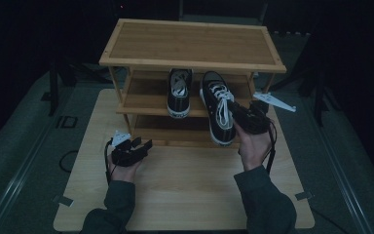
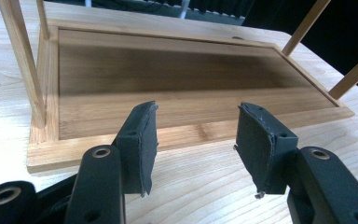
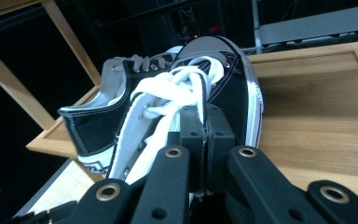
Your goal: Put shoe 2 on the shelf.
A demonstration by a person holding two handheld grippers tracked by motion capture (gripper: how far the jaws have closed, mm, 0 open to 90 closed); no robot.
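ITEM 1 – right gripper (image 1: 237, 113): jaws pinched fully together on the side wall/lace edge of shoe no. 2 (image 1: 218, 108), a black canvas sneaker w/ white laces and white sole. Shoe hangs in your grip, toe toward you, heel at the middle shelf (image 1: 141, 105) of the rack (image 1: 190, 44); its toe juts out past the shelf front. Right gripper view: pads (image 3: 193, 128) shut tight, shoe wall between them.

ITEM 2 – left gripper (image 1: 139, 145): jaws wide apart, nothing held. It sits low over the table (image 1: 185, 180) at the rack's front-left corner, facing the bare bottom shelf (image 2: 186, 79).

ITEM 3 – shoe no. 1 (image 1: 179, 92): same type, parked on the middle shelf, left of no. 2, heel end toward you.

STEP IN HAND (est.): carrying shoe no. 2 at the middle shelf, either seating it beside its mate or drawing it off; can't tell which from 1 moment.

NEXT MOVE (est.): if you're placing, level the sole, bring it flat onto the shelf just beside no. 1 w/o nudging it, clear the right upright, then let go. Grip is thin, on soft canvas, so the shoe may swing; go slow.

SURFACE: light wood tabletop, bare apart from the rack; rack has 3 tiers, top 1 bare.

ROOM: dark, greyish floor, black stands behind and at both sides.
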